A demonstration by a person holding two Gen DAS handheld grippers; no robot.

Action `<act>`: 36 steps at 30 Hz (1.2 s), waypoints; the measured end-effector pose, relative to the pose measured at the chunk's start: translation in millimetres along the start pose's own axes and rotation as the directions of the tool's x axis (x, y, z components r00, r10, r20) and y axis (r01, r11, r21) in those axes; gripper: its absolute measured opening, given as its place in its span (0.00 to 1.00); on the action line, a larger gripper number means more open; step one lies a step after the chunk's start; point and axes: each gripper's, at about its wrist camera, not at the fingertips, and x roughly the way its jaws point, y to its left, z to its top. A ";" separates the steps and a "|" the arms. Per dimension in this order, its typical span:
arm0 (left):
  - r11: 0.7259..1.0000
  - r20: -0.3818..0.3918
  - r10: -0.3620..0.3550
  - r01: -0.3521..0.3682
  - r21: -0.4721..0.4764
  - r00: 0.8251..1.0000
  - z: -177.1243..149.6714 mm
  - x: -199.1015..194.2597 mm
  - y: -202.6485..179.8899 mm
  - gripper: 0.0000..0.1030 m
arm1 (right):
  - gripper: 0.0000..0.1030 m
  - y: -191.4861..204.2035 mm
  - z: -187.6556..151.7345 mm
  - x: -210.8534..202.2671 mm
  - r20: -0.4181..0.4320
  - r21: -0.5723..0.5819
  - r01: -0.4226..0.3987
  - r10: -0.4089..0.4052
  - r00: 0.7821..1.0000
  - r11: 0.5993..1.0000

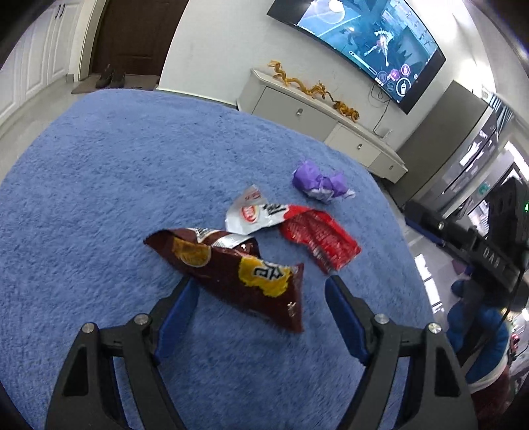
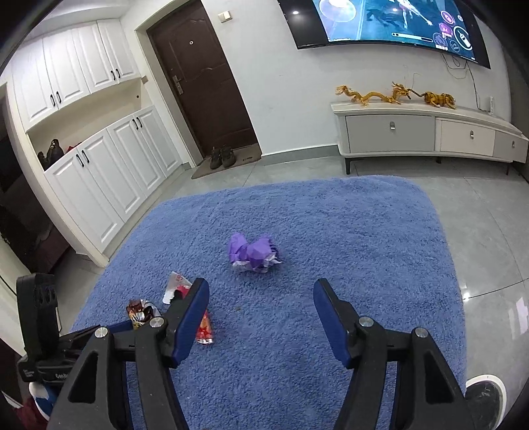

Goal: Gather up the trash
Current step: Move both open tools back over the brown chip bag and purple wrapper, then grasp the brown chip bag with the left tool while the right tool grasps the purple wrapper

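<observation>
In the left wrist view a brown and yellow snack bag (image 1: 238, 271) lies on the blue rug (image 1: 115, 185), between the open fingers of my left gripper (image 1: 261, 284). Beyond it lie a white wrapper (image 1: 254, 215), a red wrapper (image 1: 320, 238) and a crumpled purple paper (image 1: 320, 183). In the right wrist view my right gripper (image 2: 261, 291) is open and empty above the rug (image 2: 363, 231), short of the purple paper (image 2: 253, 253). The brown bag (image 2: 139, 311), white wrapper (image 2: 175, 284) and red wrapper (image 2: 205, 327) show partly behind its left finger.
A white TV cabinet (image 2: 429, 132) with golden dragon figures (image 2: 370, 96) stands against the far wall under a curved screen (image 2: 396, 23). White cupboards (image 2: 99, 165) and a dark door (image 2: 205, 82) with shoes (image 2: 221, 155) are at left. Grey tile floor (image 2: 489, 231) surrounds the rug.
</observation>
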 end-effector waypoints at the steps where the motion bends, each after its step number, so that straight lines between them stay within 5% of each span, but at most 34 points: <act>1: 1.000 0.001 -0.012 0.012 -0.006 1.000 2.2 1.5 -1.9 0.76 | 0.62 -2.6 -0.4 0.0 0.000 0.005 0.003 -0.003 1.000 1.000; 10: 0.997 -0.004 -0.061 0.061 -0.037 0.998 21.6 20.9 -21.6 0.77 | 0.62 -16.5 -2.6 -5.3 0.009 0.031 0.007 -0.007 1.000 0.999; 21: 0.997 -0.004 0.073 -0.072 0.037 0.997 15.0 21.3 -24.8 0.76 | 0.66 -4.4 8.3 8.0 -0.007 -0.026 -0.032 0.032 0.999 0.999; 36: 0.999 0.020 0.045 -0.045 0.005 0.999 6.2 10.4 -7.9 0.76 | 0.70 14.0 9.2 23.8 -0.024 -0.063 -0.070 0.069 0.997 0.995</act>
